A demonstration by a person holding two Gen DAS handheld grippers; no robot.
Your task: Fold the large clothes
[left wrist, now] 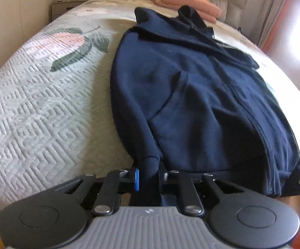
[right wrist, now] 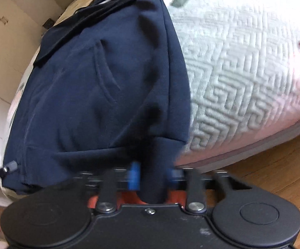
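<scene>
A navy hoodie (left wrist: 202, 95) lies spread over the middle of the bed (left wrist: 35, 108), on a pale quilted cover with a flower print. In the left wrist view it fills the centre and right of the frame, its bottom hem running along the near edge of the bed.

The left gripper (left wrist: 149, 171) sits bottom centre, its jaws clamped on a bunched bit of the dark fabric at the lower left corner of the hoodie. You can see a blue pad (left wrist: 137, 178) pressed right against the cloth.

In the right wrist view the right gripper (right wrist: 153, 175) is closed on a fold of the hoodie's hem too, bottom centre, with blue pads on either side of the fabric. It's a bit blurry there, but the cloth is clearly pinched.

A folded peach blanket (left wrist: 183, 2) rests at the top of the left view, just behind the hoodie. There's a nightstand (left wrist: 67, 4) in the upper left, wooden floor (right wrist: 264, 176) at lower right of the right view.
</scene>
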